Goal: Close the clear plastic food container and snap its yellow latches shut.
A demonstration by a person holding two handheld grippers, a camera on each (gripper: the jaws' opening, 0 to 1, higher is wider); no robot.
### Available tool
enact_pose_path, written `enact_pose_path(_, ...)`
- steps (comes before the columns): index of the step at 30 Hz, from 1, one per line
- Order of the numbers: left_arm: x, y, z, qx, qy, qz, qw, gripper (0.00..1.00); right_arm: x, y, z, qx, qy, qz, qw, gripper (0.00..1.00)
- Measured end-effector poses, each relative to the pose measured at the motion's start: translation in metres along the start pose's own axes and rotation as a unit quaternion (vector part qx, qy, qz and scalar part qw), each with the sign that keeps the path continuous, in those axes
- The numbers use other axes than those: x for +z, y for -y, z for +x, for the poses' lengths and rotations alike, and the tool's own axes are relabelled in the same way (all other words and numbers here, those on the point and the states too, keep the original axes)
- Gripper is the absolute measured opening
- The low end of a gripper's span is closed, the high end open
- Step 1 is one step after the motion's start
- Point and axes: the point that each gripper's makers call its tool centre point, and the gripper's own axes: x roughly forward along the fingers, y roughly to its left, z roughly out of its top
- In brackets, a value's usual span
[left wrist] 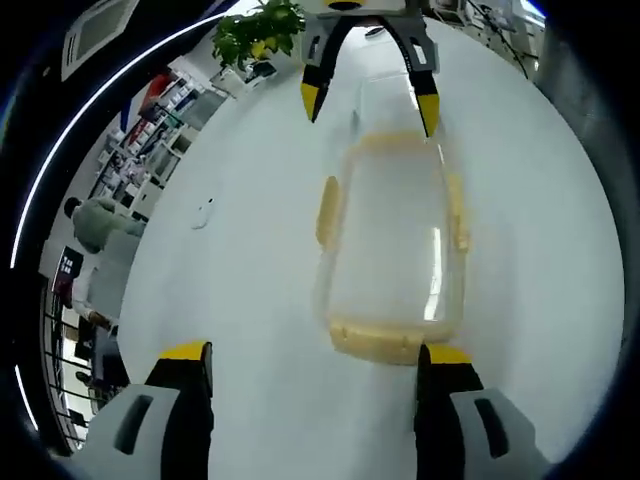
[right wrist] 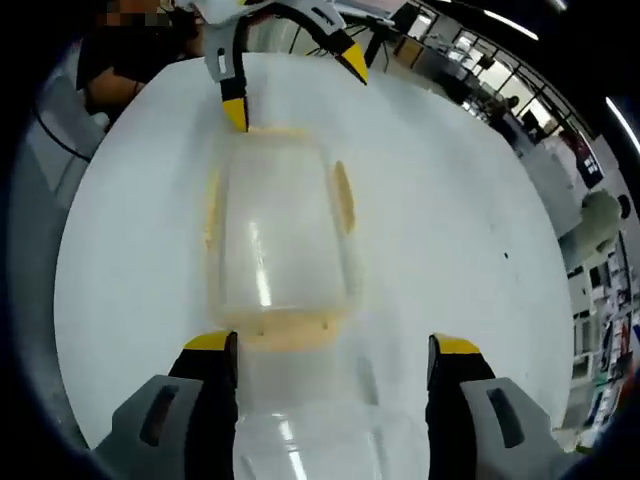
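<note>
Hidden or unclear: the container's point(left wrist: 395, 250) inside is hard to read through the clear, glaring plastic; whether anything lies in it cannot be told. Whether its latches are snapped down cannot be told either.
Cut off: in the right gripper view a clear lid point(right wrist: 320, 425) runs out of the picture at the near edge, between the fingers.
Container: a clear plastic box with yellow trim is seen lying on the white tabletop point(left wrist: 240, 300), between the two grippers.
Latches: yellow latches are seen on the long sides point(left wrist: 327, 212) and at the near end point(left wrist: 385, 340) in the left gripper view; a side latch point(right wrist: 343, 197) is also seen in the right gripper view.
Lid position: in the right gripper view it is seen just beyond the container's near end, toward the camera.
Left gripper point(left wrist: 315, 362): fingers spread wide, nothing pinched; the right finger tip point(left wrist: 447, 358) is just beside the container's near end.
Right gripper point(right wrist: 335, 350): fingers spread wide, straddling the lid; no contact can be confirmed.
Far side: in each view the other gripper is seen with fingers apart at the container's far end.
Surroundings: a green plant point(left wrist: 258, 30) stands beyond the tabletop; a person point(left wrist: 100, 225) is seen far left.
</note>
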Motion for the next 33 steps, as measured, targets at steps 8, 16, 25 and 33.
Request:
enact_pose_path(8, 0.003, -0.002, 0.005, -0.013, -0.003, 0.015, 0.9998, 0.80, 0.000, -0.002, 0.005, 0.043, -0.012, -0.005, 0.9990, 0.70)
enact_pose_path(16, 0.006, 0.000, 0.010, -0.038, -0.008, 0.019, 0.9990, 0.76, -0.006, -0.013, 0.008, 0.111, -0.025, 0.036, 0.9929, 0.58)
enact_pose_path(25, 0.005, 0.009, 0.014, -0.083, -0.005, 0.009, 0.9965, 0.65, -0.003, -0.025, 0.007, 0.142, -0.025, 0.010, 0.9895, 0.47)
enact_pose_path(33, 0.007, 0.019, 0.014, -0.114, 0.001, 0.023, 0.9932, 0.55, 0.000, -0.029, 0.003, 0.149, -0.016, -0.008, 0.9887, 0.38)
